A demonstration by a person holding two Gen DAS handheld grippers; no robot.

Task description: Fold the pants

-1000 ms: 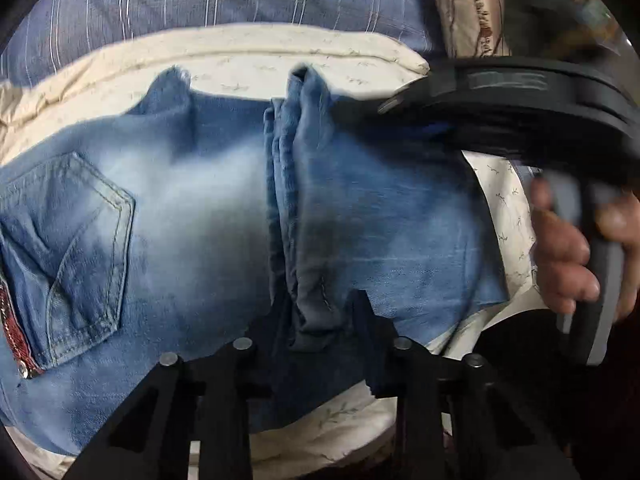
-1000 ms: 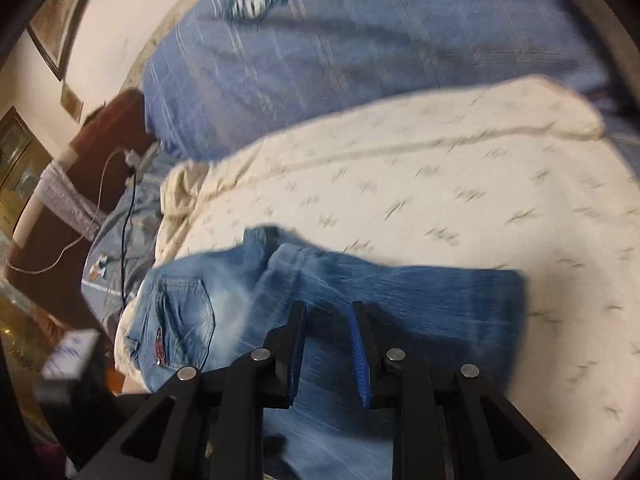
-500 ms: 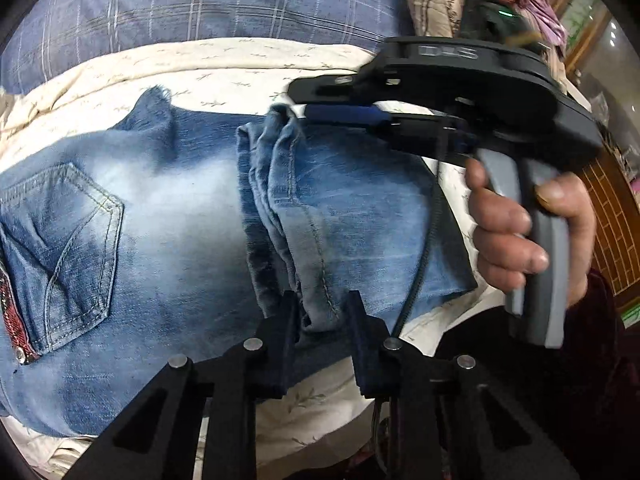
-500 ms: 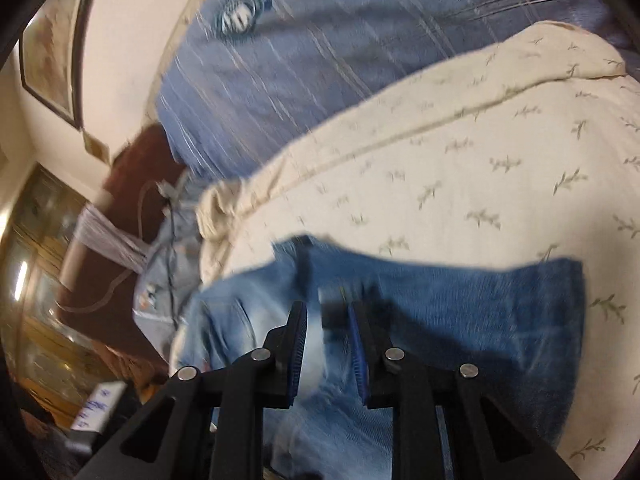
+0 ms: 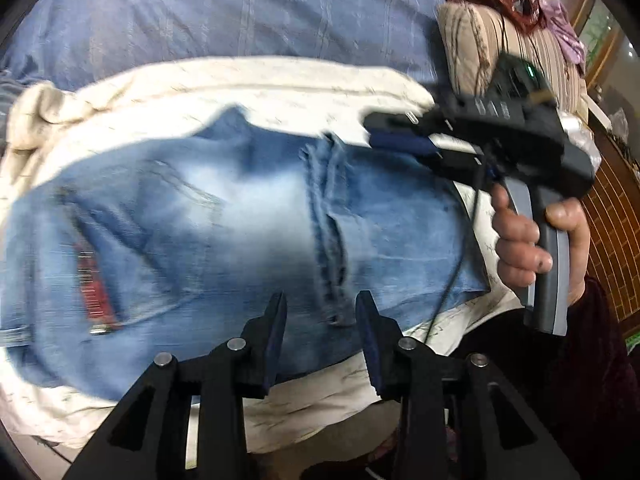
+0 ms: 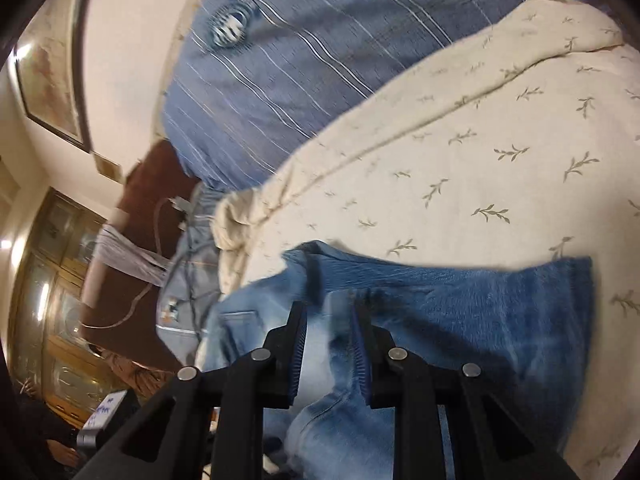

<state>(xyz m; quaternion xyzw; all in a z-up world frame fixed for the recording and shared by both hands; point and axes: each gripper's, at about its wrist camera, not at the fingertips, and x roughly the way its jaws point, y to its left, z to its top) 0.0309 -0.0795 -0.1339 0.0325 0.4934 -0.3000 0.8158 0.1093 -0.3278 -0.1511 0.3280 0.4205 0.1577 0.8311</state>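
Left wrist view: left gripper (image 5: 320, 320), jaws just widened, nothing clamped, hangs over folded jeans (image 5: 224, 224) on cream quilt (image 5: 256, 80). Right gripper (image 6: 330, 340) narrowly parted, grip unclear. We'd smooth hem edges w/ both before next fold.

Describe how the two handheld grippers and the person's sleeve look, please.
Each gripper, left and right, has black angular fingers with silver rivets and ribbed dark blue pads. Seen from the left wrist, the right tool has a black body, a grey handle, a thin black cable and a dark maroon sleeve.
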